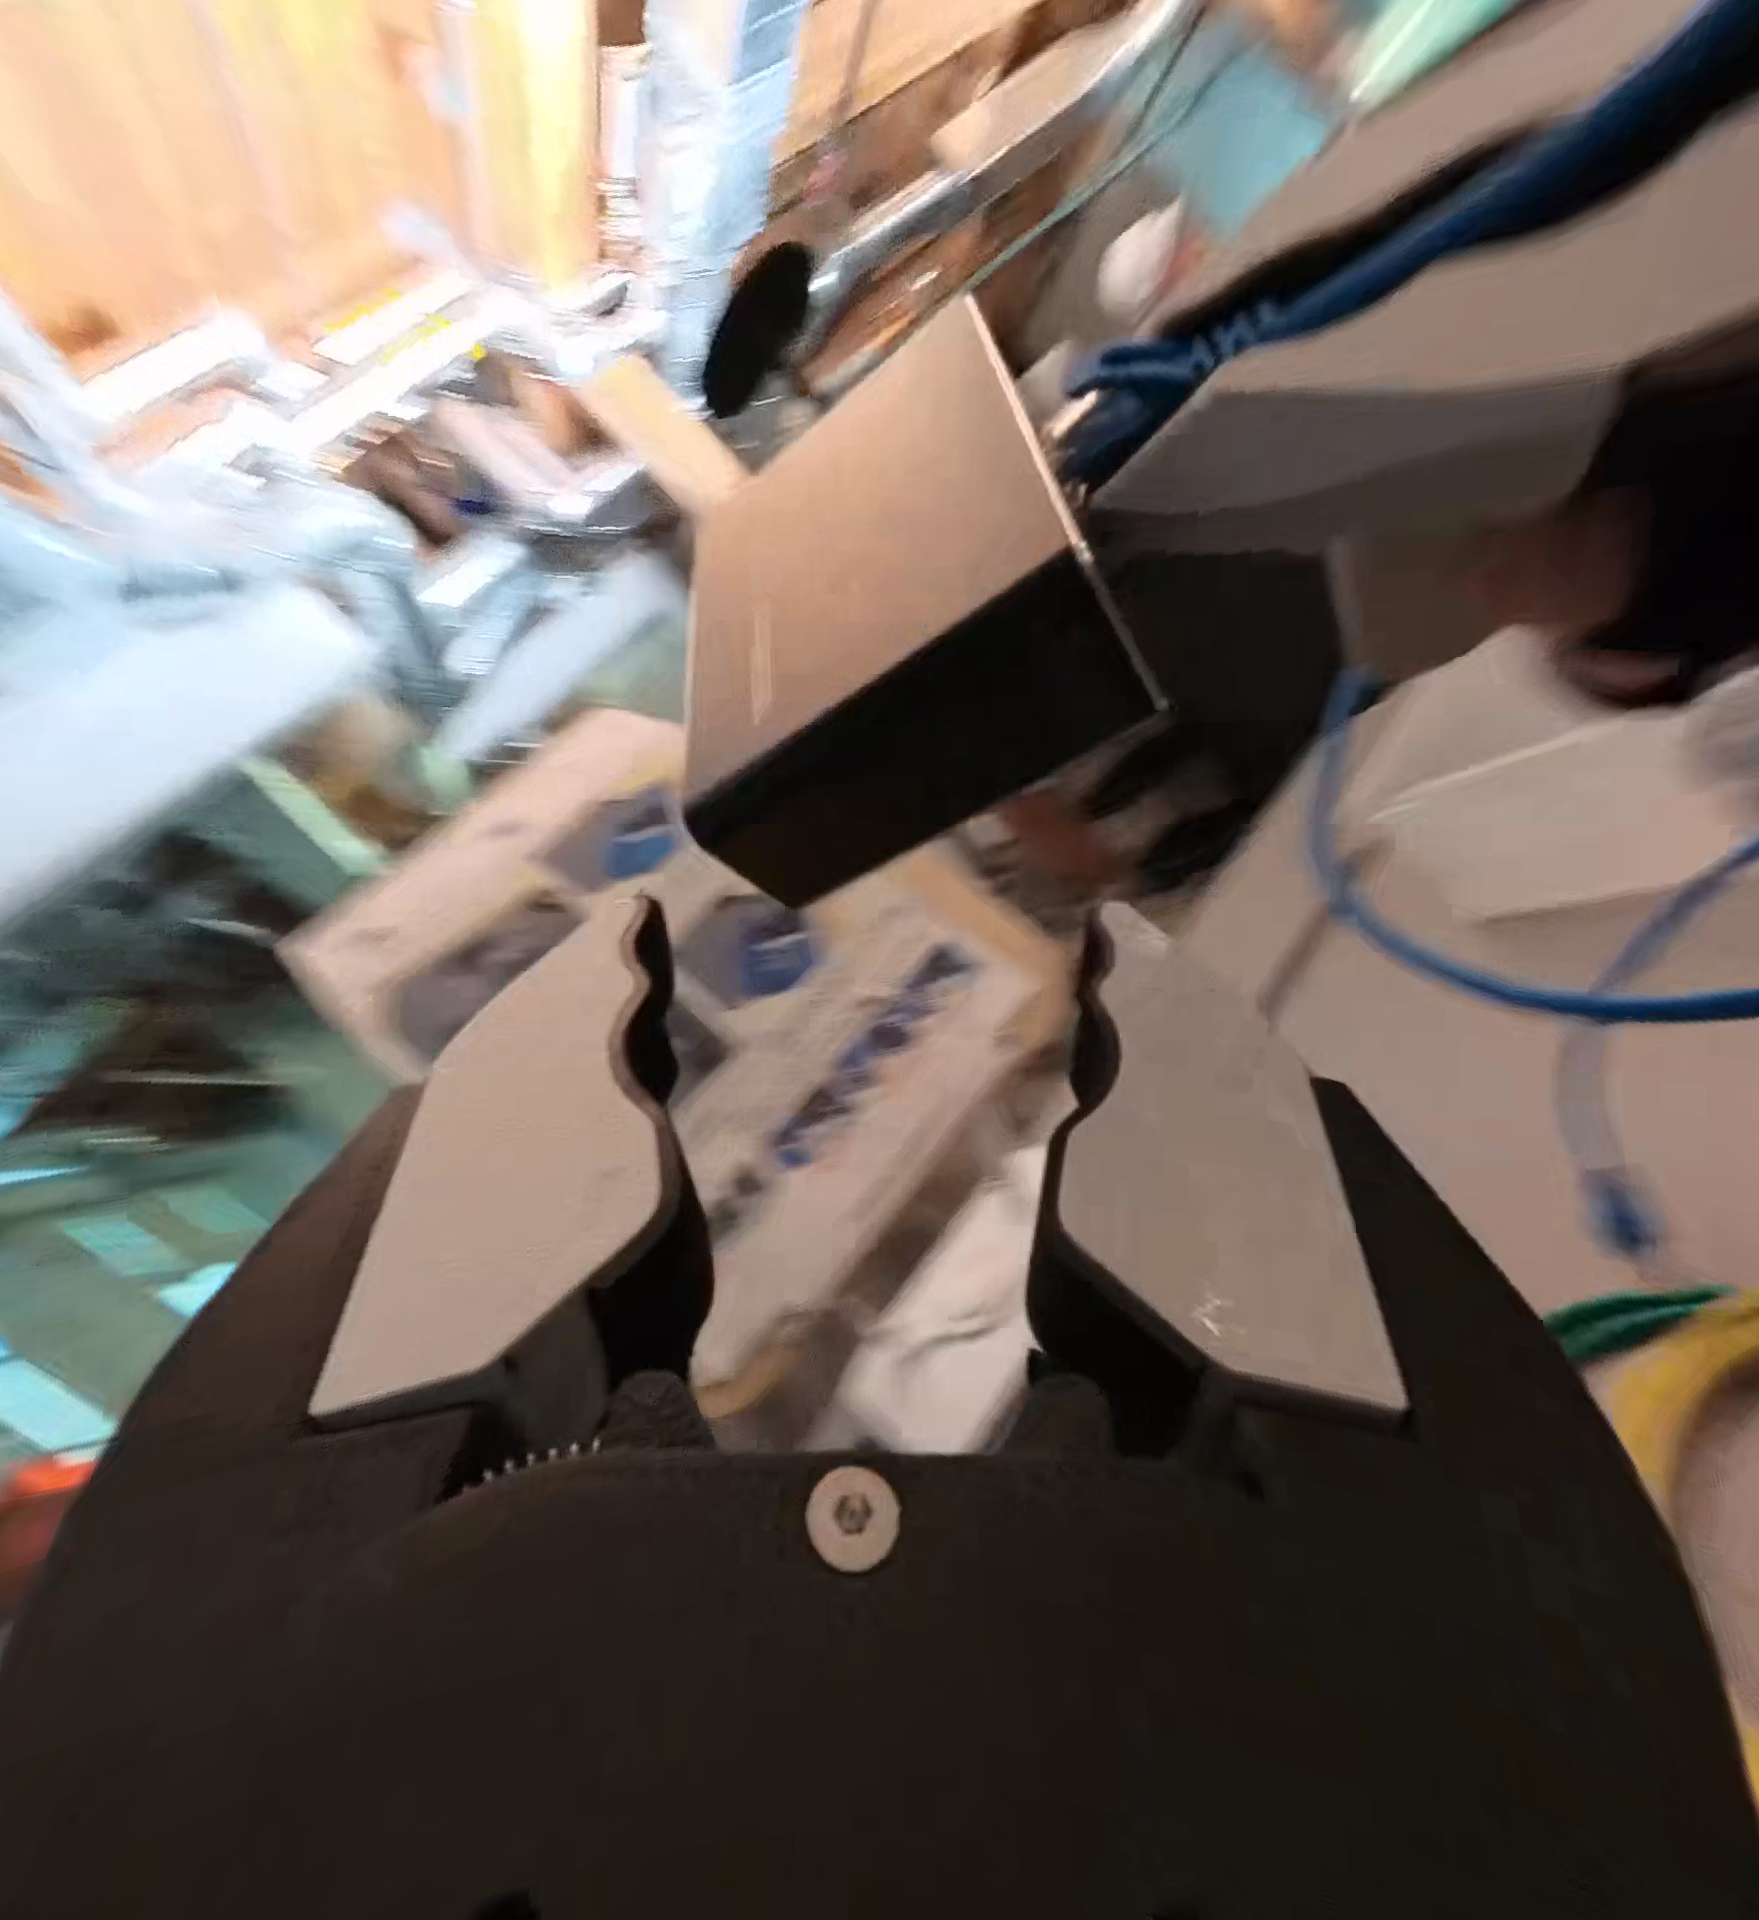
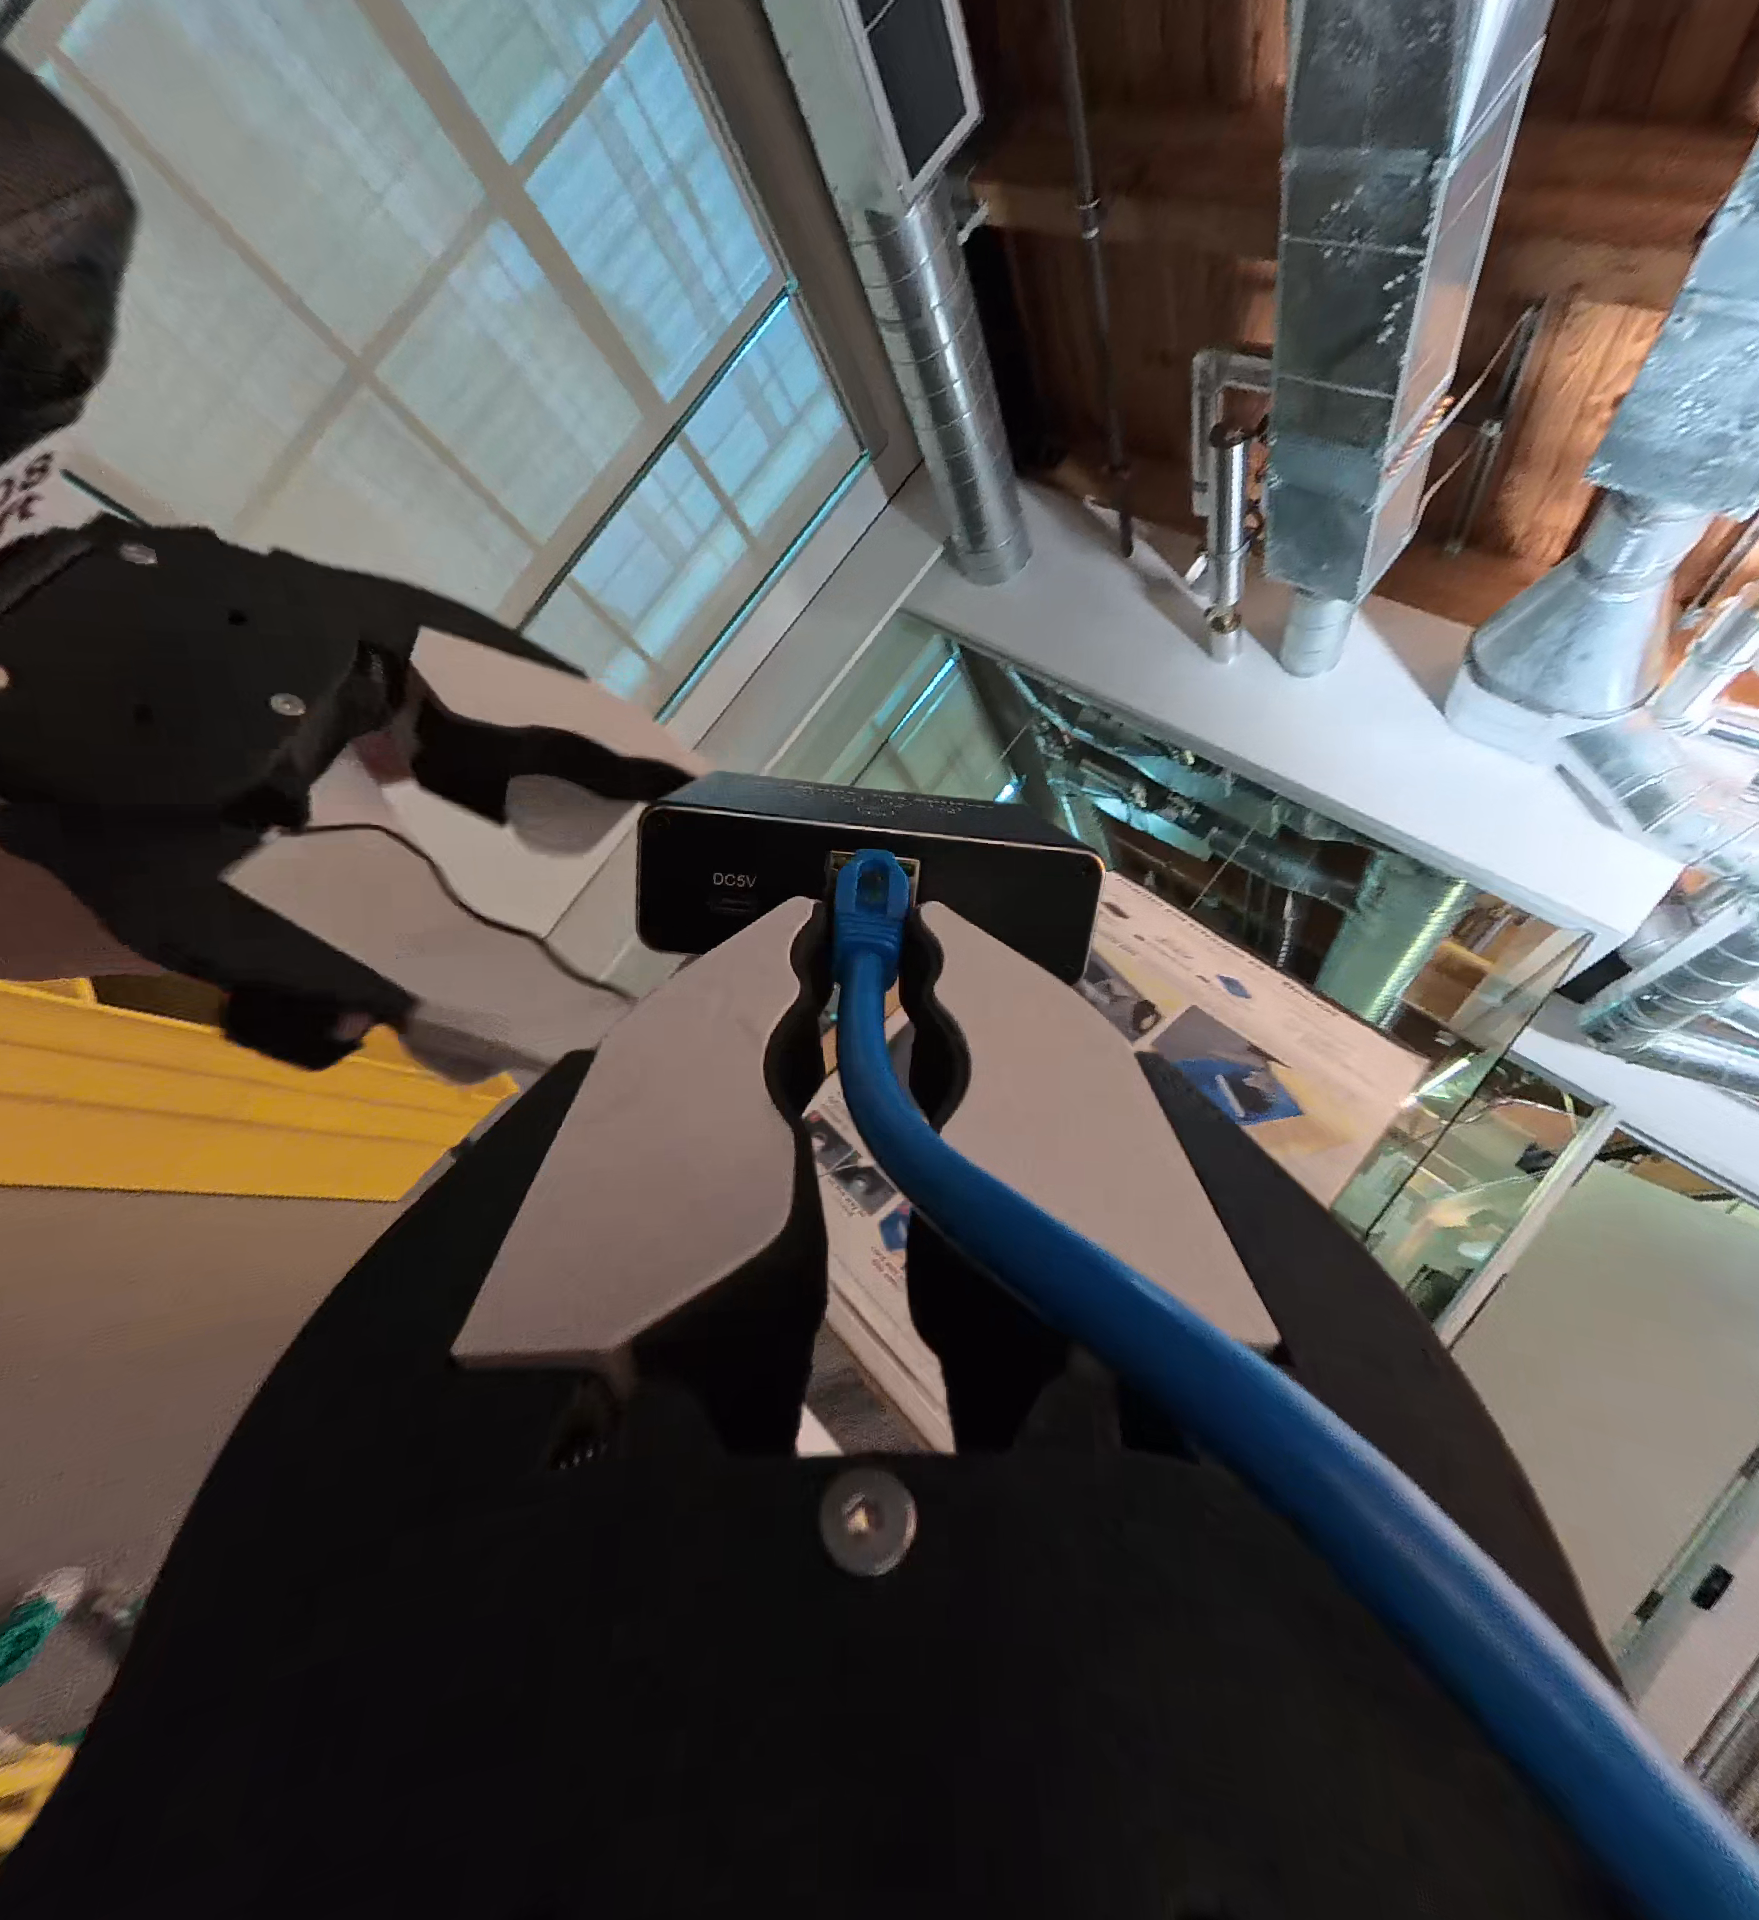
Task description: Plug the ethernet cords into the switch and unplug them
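Left wrist view is aimed along open fingers, tilted, blurred, close below the switch (image 1: 916, 644). Right wrist view is pointed steeply upward toward ducts (image 2: 1374, 312), very near the switch (image 2: 870, 894). The switch is shared by both views.

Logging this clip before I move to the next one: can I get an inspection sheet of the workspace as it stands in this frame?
Surface: pale tabletop, partly covered.
Job's things: black switch lifted off the table, blue ethernet cord plugged into its port.
Clutter: yellow bin; printed sheet under the switch.
Grippers: right gripper shut on the blue cord's plug; left gripper open, just short of the switch.
Cables: loose blue plug end; yellow cord and green cord coiled at the edge.
Surroundings: windows, silver ceiling ducts; left wrist view motion-blurred.
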Tool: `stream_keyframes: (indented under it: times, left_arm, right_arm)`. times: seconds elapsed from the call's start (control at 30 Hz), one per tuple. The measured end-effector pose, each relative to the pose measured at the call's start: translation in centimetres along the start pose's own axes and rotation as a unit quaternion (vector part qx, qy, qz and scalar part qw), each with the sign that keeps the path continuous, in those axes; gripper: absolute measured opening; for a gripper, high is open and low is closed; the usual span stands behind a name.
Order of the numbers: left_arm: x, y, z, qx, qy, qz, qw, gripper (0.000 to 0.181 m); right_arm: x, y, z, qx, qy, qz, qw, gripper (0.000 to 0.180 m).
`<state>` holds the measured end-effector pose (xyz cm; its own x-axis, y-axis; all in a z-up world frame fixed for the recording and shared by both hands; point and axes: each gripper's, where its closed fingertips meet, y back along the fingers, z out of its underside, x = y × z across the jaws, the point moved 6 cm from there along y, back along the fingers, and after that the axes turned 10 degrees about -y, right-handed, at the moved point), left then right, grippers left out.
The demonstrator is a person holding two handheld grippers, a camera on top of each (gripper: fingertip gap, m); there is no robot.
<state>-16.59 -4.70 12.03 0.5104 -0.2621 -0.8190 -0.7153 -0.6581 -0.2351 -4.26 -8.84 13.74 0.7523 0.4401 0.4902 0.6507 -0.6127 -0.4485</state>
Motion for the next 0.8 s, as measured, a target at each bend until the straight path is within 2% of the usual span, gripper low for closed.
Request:
stream_keyframes:
  times: [0.1,0.2,0.33,0.37,0.43,0.5,0.63,0.73,0.8]
  left_arm:
    - [-0.2,-0.2,-0.4,0.062,0.197,0.077,0.975,0.102]
    - [-0.7,0.0,-1.4,0.109,0.306,0.103,0.94,0.104]
    - [0.0,-0.2,-1.8,0.107,0.284,0.075,0.95,0.089]
    - [0.3,-0.3,-1.7,0.102,0.275,0.069,0.954,0.077]
    - [0.3,-0.3,-1.3,0.102,0.276,0.05,0.954,0.074]
    - [0.5,-0.7,-0.6,0.086,0.313,0.055,0.944,0.074]
    - [1.3,-1.6,1.8,0.046,0.39,0.035,0.919,0.074]
    - [1.8,-2.0,3.3,0.036,0.446,0.024,0.894,0.074]
    - [2.3,-2.3,4.1,0.022,0.467,0.037,0.883,0.074]
  right_arm:
    - [0.4,0.2,-0.1,0.007,0.02,0.014,1.0,0.013]
    - [0.0,0.2,0.1,0.009,0.036,0.014,0.999,0.013]
    - [-0.7,-0.1,0.4,0.006,0.039,0.004,0.999,0.013]
    - [-0.8,-0.1,0.5,0.004,0.035,0.002,0.999,0.013]
    - [-0.8,-0.3,0.8,-0.004,0.024,-0.008,1.0,0.013]
    - [-0.5,-0.7,1.3,-0.027,0.006,-0.019,0.999,0.013]
    - [0.4,-1.8,3.5,-0.126,-0.073,-0.045,0.988,0.014]
    - [0.7,-2.2,4.9,-0.168,-0.116,-0.049,0.978,0.022]
    - [0.3,-2.3,5.5,-0.191,-0.137,-0.07,0.969,0.01]
